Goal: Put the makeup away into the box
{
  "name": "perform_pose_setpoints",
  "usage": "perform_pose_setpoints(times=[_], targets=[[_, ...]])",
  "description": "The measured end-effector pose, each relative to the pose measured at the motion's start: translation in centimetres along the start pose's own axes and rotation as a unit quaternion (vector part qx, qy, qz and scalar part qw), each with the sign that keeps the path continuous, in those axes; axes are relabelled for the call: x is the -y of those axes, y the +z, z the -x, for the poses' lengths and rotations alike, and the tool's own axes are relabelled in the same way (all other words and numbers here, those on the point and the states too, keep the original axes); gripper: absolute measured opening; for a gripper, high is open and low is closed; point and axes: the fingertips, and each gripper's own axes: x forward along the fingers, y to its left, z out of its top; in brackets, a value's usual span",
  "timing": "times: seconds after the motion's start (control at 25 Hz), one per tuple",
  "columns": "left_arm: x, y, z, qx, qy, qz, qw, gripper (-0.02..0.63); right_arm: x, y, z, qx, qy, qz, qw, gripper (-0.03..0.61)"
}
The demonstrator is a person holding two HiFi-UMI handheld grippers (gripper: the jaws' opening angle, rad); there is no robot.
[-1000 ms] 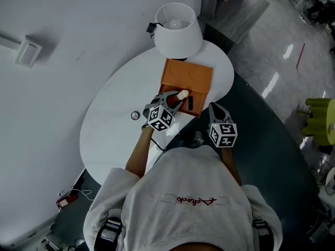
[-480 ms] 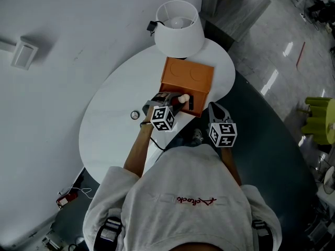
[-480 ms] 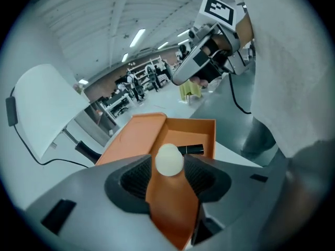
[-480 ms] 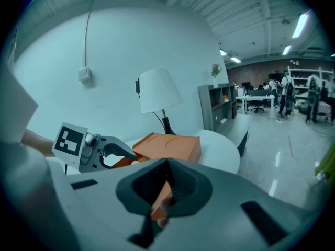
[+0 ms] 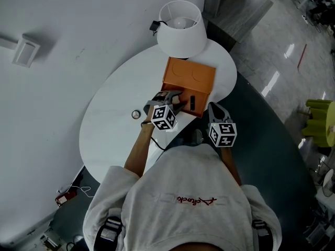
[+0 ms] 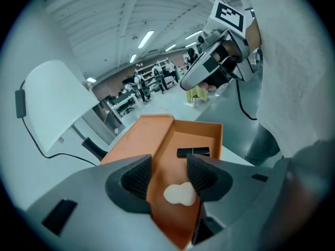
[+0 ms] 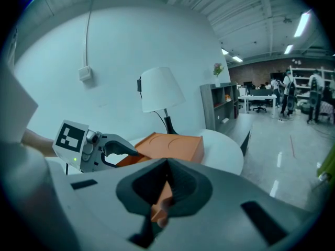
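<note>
We found the pale makeup sponge [image 6: 180, 193] lying on the floor of the orange box [image 6: 207, 135], low in the centre of the left gripper view. It was peanut-shaped, and its long axis ran across the frame, crosswise to the box's length. Higher in that view a black makeup tube [image 6: 192, 151] lay in the same open compartment. Its long axis also ran across the frame, and it was apart from the sponge.

The left claw [image 6: 168, 174] straddled the sponge. Its jaws stood apart and had just been opening. The sponge lay between them on the box floor, nearer the pad at the frame's right, and neither pad pressed on it.

The right claw [image 7: 168, 163] had its jaws together at the tips. A sliver of orange showed through the slit below them, but we could not tell whether it touched the box. In the head view it sat just beside the box's lower right corner.

The box stood on a white oval bench [image 5: 115, 109], with a white lamp [image 5: 180, 27] just above it in the frame. A small round item [image 5: 136, 115] lay to the left of the left claw.
</note>
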Motion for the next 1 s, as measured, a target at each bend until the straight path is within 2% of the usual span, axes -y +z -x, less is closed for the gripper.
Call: perform_pose_setpoints(times=[0.04,0.12,0.16,0.32,0.4,0.48,0.56,0.68,0.76,0.84,0.92,1.0], targets=[[-0.4,0.1,0.2,0.0,0.011,-0.002,0.9999,0.186,0.0,0.1,0.0,0.001,0.001,0.001,1.0,0.02],[-1.0,0.2,0.6,0.002,0.031,-0.006,0.9995,0.056,-0.1,0.2,0.0,0.002,0.002,0.001,1.0,0.02],[-1.3,0.3,0.8,0.003,0.038,-0.005,0.9993,0.04,-0.1,0.2,0.1,0.002,0.002,0.001,1.0,0.02],[-1.7,0.6,1.0,0.007,0.045,0.014,0.9989,0.02,-0.1,0.3,0.2,0.003,0.003,0.003,1.0,0.02],[-1.9,0.8,1.2,0.016,0.051,0.037,0.9979,0.02,-0.1,0.2,0.2,0.002,0.005,0.004,1.0,0.02],[-2.5,0.9,1.6,0.034,0.063,0.077,0.9945,0.02,-0.4,0.1,0.1,-0.001,0.01,0.006,1.0,0.02],[-3.5,0.7,2.5,0.055,0.082,0.134,0.9861,0.02,-0.9,0.2,-0.3,-0.004,0.019,0.009,1.0,0.02],[-5.3,-0.3,4.5,0.09,0.12,0.236,0.96,0.02,-2.3,0.6,-1.2,-0.007,0.042,0.021,0.999,0.02],[-6.1,-1.3,6.1,0.115,0.145,0.302,0.935,0.02,-3.5,0.9,-1.9,-0.008,0.06,0.033,0.998,0.02],[-6.6,-2.3,7.8,0.138,0.169,0.363,0.9059,0.018,-4.9,1.2,-2.7,-0.009,0.08,0.046,0.996,0.02],[-6.7,-3.5,9.6,0.152,0.191,0.405,0.8809,0.017,-6.3,1.5,-3.6,-0.011,0.1,0.06,0.993,0.02],[-6.4,-5.0,11.2,0.152,0.214,0.424,0.8668,0.017,-7.9,1.6,-4.3,-0.014,0.121,0.073,0.99,0.02]])
